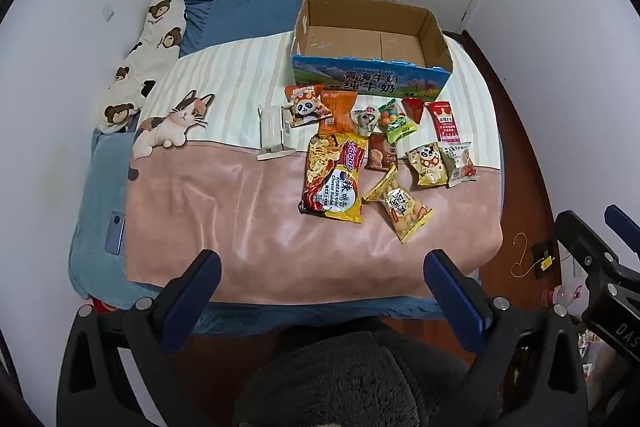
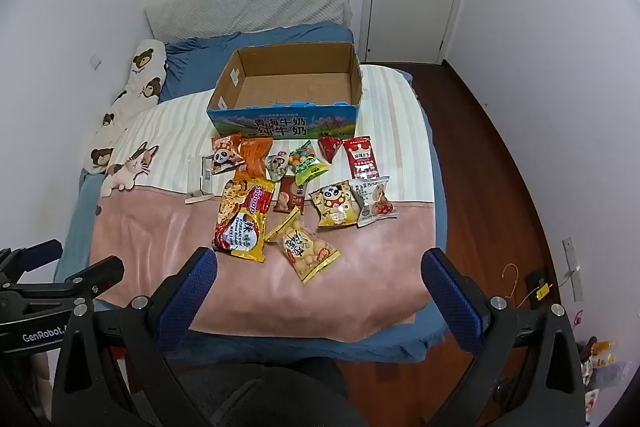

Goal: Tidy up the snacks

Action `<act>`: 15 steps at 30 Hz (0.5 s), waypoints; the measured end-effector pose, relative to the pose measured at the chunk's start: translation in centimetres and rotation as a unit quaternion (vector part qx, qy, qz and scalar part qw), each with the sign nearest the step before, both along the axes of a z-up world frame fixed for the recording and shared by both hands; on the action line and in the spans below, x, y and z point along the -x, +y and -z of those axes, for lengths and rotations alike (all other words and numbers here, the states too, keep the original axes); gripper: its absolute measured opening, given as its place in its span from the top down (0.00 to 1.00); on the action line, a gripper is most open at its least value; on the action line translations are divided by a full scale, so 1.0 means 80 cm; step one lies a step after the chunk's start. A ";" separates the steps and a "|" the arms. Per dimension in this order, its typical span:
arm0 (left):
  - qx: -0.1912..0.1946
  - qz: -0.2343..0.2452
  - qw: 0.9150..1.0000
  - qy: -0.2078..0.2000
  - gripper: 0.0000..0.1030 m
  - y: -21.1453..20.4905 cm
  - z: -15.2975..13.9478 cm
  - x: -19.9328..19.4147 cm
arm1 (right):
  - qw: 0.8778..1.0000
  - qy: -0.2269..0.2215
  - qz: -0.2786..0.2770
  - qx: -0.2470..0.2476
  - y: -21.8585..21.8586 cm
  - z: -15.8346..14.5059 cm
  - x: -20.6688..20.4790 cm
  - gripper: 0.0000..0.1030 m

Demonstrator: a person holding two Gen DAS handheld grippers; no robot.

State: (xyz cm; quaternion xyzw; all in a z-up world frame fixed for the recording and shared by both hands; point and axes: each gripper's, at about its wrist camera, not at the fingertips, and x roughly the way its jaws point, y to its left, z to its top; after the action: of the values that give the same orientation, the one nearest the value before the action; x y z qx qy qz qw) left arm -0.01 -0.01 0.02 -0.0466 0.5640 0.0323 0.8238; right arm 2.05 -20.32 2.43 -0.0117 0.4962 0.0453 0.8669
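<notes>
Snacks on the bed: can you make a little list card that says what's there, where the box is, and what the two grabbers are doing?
place: bed with a pink blanket
box: cardboard box, open on top, nothing inside, behind the snacks
snacks: scattered packets on the blanket, none in the box
biggest packet: noodle packet, lying flat
nearest packet: yellow puff bag
left gripper: open, holding nothing
right gripper: open, holding nothing

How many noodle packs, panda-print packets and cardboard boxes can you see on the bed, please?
Noodle pack: 1
Panda-print packets: 2
Cardboard box: 1
Total: 4
</notes>
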 end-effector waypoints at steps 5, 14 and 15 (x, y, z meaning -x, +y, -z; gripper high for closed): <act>0.002 0.001 1.000 0.000 0.00 0.000 0.001 0.000 | 1.000 -0.001 0.000 0.006 0.000 0.000 0.000 0.00; 0.000 0.001 1.000 -0.005 0.00 0.004 -0.009 -0.003 | 1.000 -0.001 0.000 0.010 0.000 0.002 0.002 0.00; -0.001 0.000 1.000 -0.005 0.00 0.003 -0.008 -0.003 | 1.000 -0.003 0.001 0.012 0.001 0.003 0.003 0.00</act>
State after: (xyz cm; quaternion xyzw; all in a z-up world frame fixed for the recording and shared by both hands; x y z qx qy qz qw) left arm 0.25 0.26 0.66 -0.0464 0.5599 0.0325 0.8266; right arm 1.79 -20.26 2.22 -0.0215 0.4944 0.0384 0.8681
